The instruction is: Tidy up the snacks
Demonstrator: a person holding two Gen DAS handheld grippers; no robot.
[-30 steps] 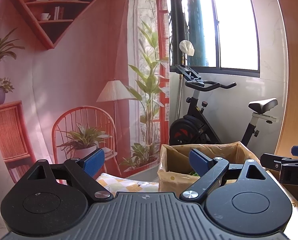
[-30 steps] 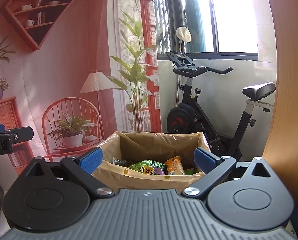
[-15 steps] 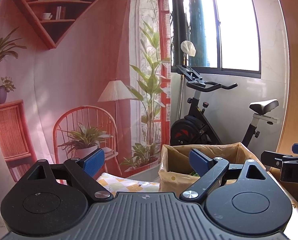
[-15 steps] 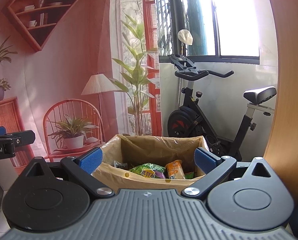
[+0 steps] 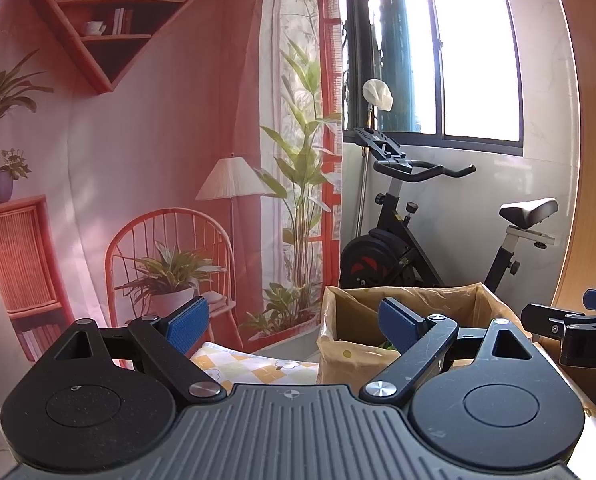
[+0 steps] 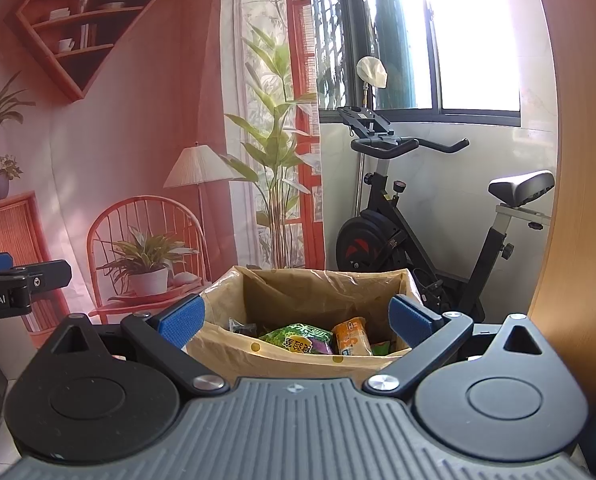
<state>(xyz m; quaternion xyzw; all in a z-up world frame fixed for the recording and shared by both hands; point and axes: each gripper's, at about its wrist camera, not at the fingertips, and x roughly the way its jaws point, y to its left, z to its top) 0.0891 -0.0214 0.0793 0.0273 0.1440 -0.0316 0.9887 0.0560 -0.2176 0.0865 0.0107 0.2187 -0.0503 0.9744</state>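
Both tools are hanging spread and empty: left tool (image 5: 294,322) beside the brown plastic-lined cardboard box (image 6: 298,354), right tool (image 6: 296,318) facing its near rim; green snack bag (image 6: 298,338) and orange snack pack (image 6: 351,336) are lying inside.

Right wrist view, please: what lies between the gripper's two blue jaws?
The right wrist view shows the open cardboard box there, holding a green snack bag and an orange packet.
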